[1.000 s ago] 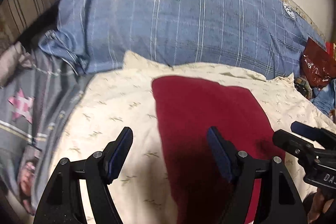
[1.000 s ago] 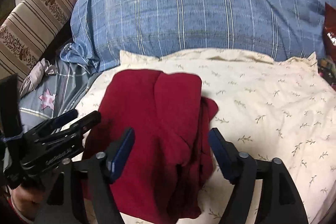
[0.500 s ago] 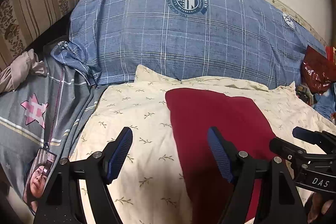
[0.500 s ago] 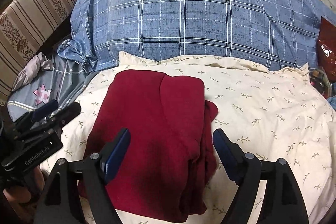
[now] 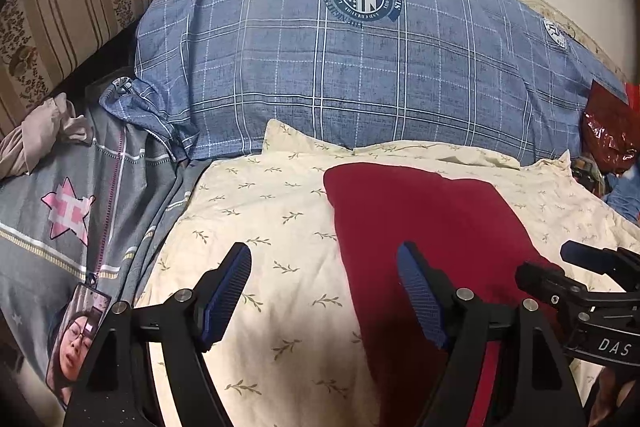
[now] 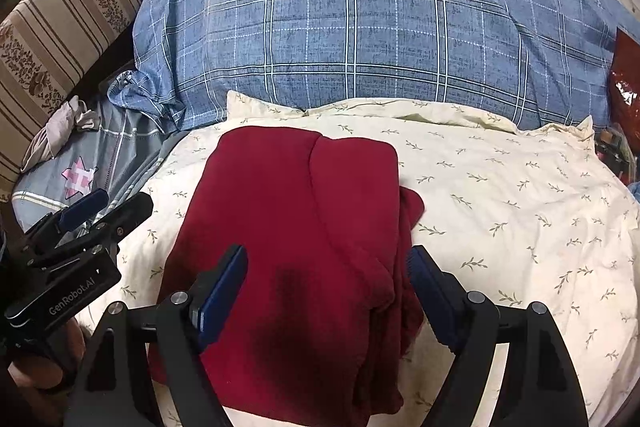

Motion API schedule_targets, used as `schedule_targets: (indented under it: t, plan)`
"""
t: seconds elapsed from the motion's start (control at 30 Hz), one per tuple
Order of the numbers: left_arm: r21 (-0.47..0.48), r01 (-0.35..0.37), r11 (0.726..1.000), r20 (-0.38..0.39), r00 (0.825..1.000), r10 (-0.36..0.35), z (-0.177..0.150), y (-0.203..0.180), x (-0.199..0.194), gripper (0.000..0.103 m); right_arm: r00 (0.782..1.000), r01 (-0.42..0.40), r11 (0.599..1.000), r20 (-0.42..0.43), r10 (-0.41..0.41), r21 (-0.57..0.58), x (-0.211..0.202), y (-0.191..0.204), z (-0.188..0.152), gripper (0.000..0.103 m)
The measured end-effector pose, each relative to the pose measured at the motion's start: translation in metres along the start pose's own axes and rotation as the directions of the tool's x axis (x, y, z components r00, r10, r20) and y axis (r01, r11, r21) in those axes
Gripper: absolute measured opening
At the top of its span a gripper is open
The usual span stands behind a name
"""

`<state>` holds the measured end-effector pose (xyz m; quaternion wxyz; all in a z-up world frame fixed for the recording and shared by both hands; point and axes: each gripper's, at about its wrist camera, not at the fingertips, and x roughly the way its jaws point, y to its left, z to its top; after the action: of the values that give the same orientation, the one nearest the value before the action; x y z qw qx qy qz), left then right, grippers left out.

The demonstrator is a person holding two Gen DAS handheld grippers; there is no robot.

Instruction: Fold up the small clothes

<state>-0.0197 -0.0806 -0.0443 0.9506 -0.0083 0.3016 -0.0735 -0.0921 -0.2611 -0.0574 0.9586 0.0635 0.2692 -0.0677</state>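
A dark red garment [image 6: 304,235] lies folded into a rough rectangle on a cream leaf-print cloth [image 6: 520,203]; a loose flap sticks out at its right edge. It also shows in the left wrist view [image 5: 432,227]. My left gripper [image 5: 324,291] is open and empty, held above the cream cloth [image 5: 260,227] at the garment's left edge. My right gripper [image 6: 326,291] is open and empty, held above the near part of the garment. Each gripper shows in the other's view: the right one [image 5: 592,291] and the left one [image 6: 80,227].
A big blue plaid pillow [image 6: 360,27] lies behind the cloth. A grey star-print sheet [image 5: 72,211] and a phone [image 5: 76,339] lie to the left. A striped cushion [image 5: 60,7] stands at far left. A red foil bag [image 5: 608,131] sits at right.
Both grippers have pulled back and up from the garment, so more of the bed shows. The folded garment lies still.
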Motion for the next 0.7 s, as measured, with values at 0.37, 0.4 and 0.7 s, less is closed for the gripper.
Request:
schedule_targets:
  t: [0.37,0.4,0.7]
  plan:
    - [0.004,0.0,1.0,-0.005,1.0,0.0,-0.001,-0.0005,0.0044,0.075,1.0,-0.01,1.0,-0.01,0.01,0.008,0.006,-0.0023,0.0005,0.083]
    - [0.006,-0.002,1.0,-0.004,1.0,0.002,-0.0011,-0.0008,0.0048,0.075,1.0,-0.012,1.0,-0.011,0.012,0.008,0.0069,-0.0024,0.0006,0.083]
    - [0.002,0.001,1.0,-0.008,1.0,-0.001,-0.0014,-0.0006,0.0062,0.075,1.0,-0.011,1.0,-0.012,0.012,0.008,0.0091,-0.001,0.0018,0.083]
